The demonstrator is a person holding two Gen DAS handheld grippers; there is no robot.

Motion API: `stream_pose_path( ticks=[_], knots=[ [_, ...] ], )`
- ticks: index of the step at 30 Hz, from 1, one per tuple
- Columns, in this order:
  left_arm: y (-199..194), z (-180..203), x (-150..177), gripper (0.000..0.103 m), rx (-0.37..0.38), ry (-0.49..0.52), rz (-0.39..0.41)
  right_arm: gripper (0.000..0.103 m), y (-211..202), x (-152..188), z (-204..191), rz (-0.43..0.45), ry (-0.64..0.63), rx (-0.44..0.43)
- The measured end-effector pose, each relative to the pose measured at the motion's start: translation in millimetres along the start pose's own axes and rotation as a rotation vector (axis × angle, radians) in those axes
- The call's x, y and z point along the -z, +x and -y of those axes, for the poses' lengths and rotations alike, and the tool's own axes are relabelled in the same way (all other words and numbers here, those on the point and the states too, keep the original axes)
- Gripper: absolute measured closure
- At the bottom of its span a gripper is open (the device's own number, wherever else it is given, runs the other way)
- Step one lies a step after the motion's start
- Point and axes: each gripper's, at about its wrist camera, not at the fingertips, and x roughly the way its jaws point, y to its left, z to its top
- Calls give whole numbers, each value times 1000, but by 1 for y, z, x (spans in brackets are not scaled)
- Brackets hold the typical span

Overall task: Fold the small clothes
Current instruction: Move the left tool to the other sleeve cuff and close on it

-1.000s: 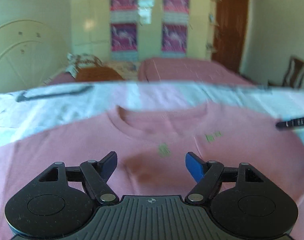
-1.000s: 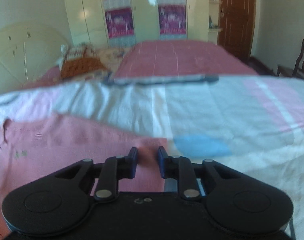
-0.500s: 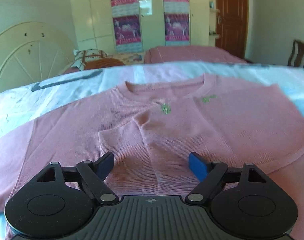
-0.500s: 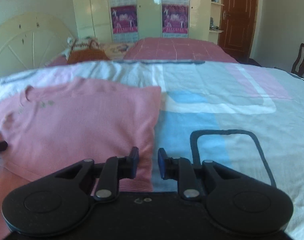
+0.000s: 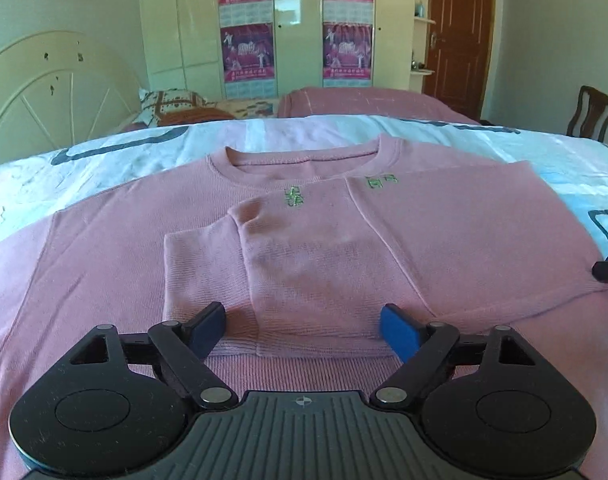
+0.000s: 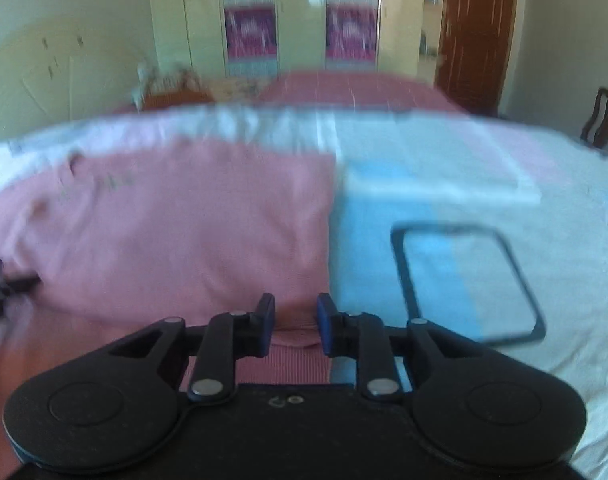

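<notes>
A pink sweater point(image 5: 104, 264) lies flat on the bed, front side up, with its round neck at the far end. Small green stitching sits below the neck. One sleeve is folded across the chest, and that side has a straight folded edge.

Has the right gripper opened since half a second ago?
Yes, slightly. The right gripper shows a wider gap between its fingers than before, measured against its own black body, with the pink sweater hem visible between them.
</notes>
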Motion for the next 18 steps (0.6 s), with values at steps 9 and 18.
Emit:
stream_pose_path(
  ticks=[9, 18],
  knots=[
    [-2, -21, 1, 17, -6, -13, 6, 80, 1, -5, -23, -12, -46, 38],
    [-3, -52, 9, 17, -19, -68, -20, 77, 5, -7, -35, -31, -51, 71]
  ],
)
